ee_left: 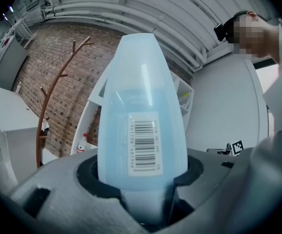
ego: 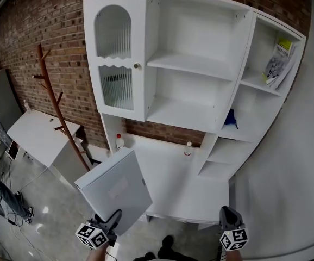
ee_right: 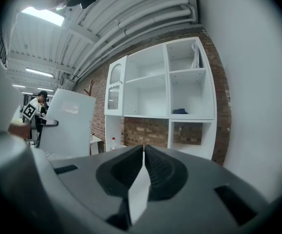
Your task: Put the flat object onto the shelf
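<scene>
The flat object [ego: 116, 192] is a pale blue-grey plastic case with a barcode label. It is held upright and tilted in front of the white shelf unit [ego: 192, 64]. My left gripper [ego: 105, 230] is shut on its lower edge at the bottom left of the head view. In the left gripper view the flat object [ee_left: 141, 126] rises from between the jaws of my left gripper [ee_left: 141, 179] and hides most of the shelf. My right gripper [ego: 230, 217] is at the bottom right, shut and empty. The right gripper view shows my right gripper [ee_right: 144, 152] facing the shelf unit [ee_right: 160, 89], with the flat object [ee_right: 68, 123] to its left.
The unit has a ribbed-glass door [ego: 116, 53] at left, booklets [ego: 279, 64] in the top right compartment and a blue thing [ego: 231, 119] below them. Two small bottles [ego: 120, 141] [ego: 188, 148] stand on its counter. A wooden coat rack [ego: 56, 107] and a white table [ego: 37, 135] stand at left.
</scene>
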{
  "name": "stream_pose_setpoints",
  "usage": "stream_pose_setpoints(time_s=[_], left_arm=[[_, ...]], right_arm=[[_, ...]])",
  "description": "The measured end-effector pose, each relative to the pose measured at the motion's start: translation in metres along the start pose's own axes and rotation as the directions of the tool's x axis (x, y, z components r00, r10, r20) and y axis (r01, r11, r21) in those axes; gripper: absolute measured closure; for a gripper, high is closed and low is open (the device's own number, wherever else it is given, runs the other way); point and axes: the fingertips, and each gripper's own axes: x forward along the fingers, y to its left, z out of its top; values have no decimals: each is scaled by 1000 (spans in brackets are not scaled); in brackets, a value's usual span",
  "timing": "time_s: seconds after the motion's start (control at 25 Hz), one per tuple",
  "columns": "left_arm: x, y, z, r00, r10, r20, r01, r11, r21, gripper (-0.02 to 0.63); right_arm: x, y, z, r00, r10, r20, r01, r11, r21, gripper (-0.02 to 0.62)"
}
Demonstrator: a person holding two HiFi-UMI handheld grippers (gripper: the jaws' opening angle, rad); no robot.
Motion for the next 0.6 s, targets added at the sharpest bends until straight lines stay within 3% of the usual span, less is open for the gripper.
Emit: stream_pose_setpoints(time_s=[0.6], left_arm=[[94,7,30,998,38,50,-40,999,29,330]], right_arm=[[104,-60,31,997,58,48,-58,998,-9,565]])
